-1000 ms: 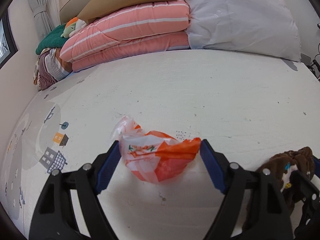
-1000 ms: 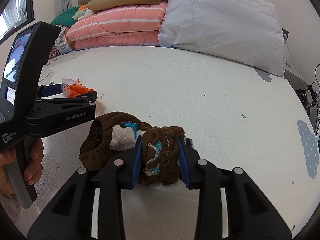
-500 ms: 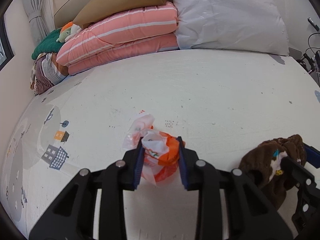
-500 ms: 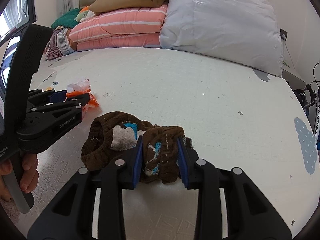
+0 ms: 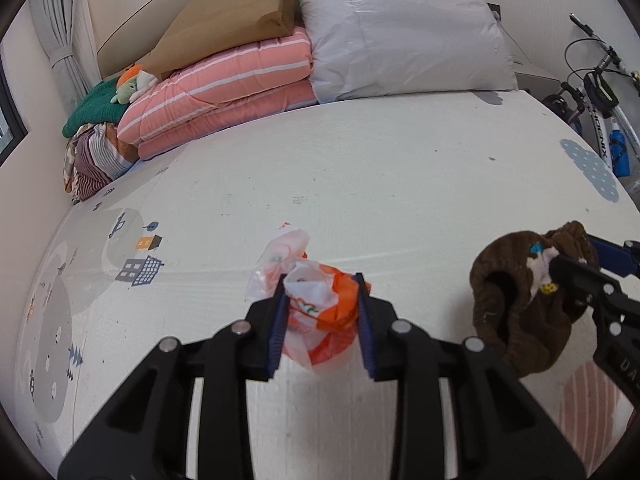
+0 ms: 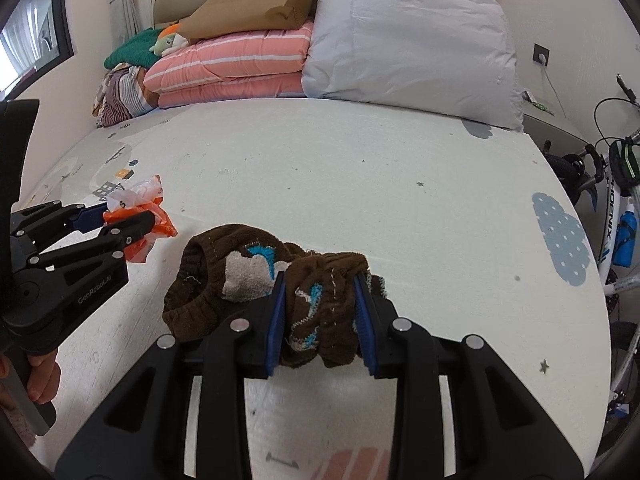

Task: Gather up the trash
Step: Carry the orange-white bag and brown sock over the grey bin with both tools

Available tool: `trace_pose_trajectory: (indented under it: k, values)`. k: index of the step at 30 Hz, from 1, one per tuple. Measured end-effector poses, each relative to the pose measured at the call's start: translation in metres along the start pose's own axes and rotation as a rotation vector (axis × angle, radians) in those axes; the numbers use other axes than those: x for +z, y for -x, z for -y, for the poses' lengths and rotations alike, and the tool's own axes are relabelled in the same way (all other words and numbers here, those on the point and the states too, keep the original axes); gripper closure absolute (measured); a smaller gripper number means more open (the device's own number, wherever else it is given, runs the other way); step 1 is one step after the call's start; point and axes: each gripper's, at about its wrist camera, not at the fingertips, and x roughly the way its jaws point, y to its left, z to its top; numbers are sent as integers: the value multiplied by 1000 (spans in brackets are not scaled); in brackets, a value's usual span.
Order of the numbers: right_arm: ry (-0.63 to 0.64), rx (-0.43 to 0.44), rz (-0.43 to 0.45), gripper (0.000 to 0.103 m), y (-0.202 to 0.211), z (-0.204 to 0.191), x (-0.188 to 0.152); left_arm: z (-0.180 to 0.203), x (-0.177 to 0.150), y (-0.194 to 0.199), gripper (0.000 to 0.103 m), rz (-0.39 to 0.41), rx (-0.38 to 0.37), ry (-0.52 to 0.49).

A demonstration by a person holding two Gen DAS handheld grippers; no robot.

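Observation:
My left gripper [image 5: 320, 312] is shut on a crumpled orange and white plastic wrapper [image 5: 316, 304] and holds it above the white play mat [image 5: 360, 184]. My right gripper [image 6: 320, 316] is shut on a brown knitted sock [image 6: 256, 276] with blue and white pattern, also lifted off the mat. The sock [image 5: 516, 300] shows at the right of the left wrist view, and the wrapper [image 6: 140, 216] in the left gripper [image 6: 128, 220] shows at the left of the right wrist view.
Folded pink striped quilts [image 5: 224, 92], a large white pillow [image 5: 400, 36], a brown paper bag [image 5: 236, 20] and a pile of clothes [image 5: 96, 140] line the far wall. A bicycle [image 6: 616, 208] stands off the mat's right edge.
My left gripper closed on the wrapper and lifted it off the mat. Both grippers have risen and pulled back, the right one still holding the sock.

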Motion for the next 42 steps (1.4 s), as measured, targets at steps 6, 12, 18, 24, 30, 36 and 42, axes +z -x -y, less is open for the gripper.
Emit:
trace_pose_trajectory:
  k: [6,12,18,24,30,36,42]
  values:
    - [-35,-24,0,73,68,19,-34,28,-31,62,72,-17,-63,-17]
    - [-78,-66,1,73,142,42,-74,70,-60,123,72,-27,-113,-71]
    - [-116,-138,51,73,227,76,-113,123,-75,188,72,13,-176,-126]
    - [-184,-212,92,73,295,125,-157,197,-82,246,72,68,-236,-203]
    - [-255,-293,114,73,354,179,-205,268,-89,292,71,111,-304,-272]
    - [-327,-390,128,73,397,233,-251,340,-98,318,71,124,-381,-347]
    - [-417,-466,118,73,418,282,-289,403,-102,319,71,104,-439,-428]
